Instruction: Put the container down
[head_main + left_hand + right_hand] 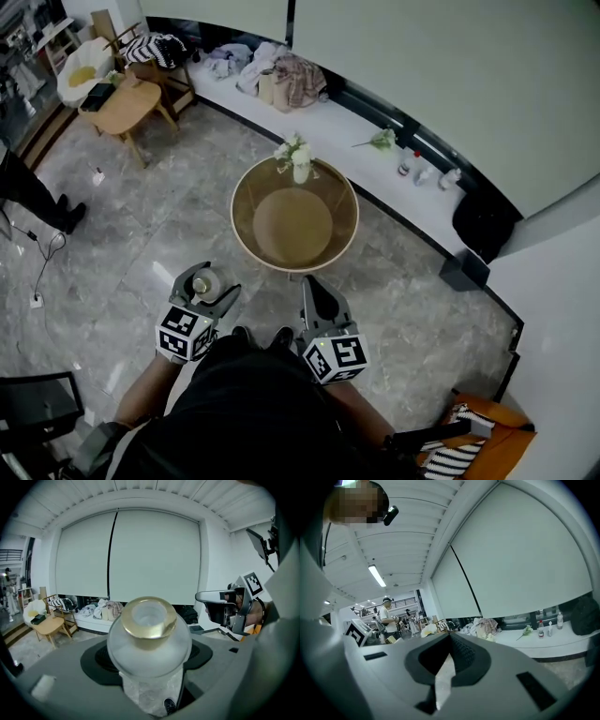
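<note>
The container [202,282] is a round frosted-glass jar with a gold rim, and my left gripper [205,287] is shut on it, low over the floor near my body. In the left gripper view the jar [149,641] fills the middle, its mouth facing the camera, with a jaw on each side of it. My right gripper [313,289] is shut with nothing in it, and its jaws [449,641] meet at the tips. The right gripper [224,606] also shows at the right of the left gripper view. A round wooden table [246,234] stands just ahead of both grippers.
A white vase of flowers [300,167] stands at the table's far rim. Behind it, a long white ledge [337,127] holds clothes, a loose flower and small bottles. A wooden chair [127,103] stands at the far left, a black bag [483,220] at the right, and an orange seat [487,445] is beside me.
</note>
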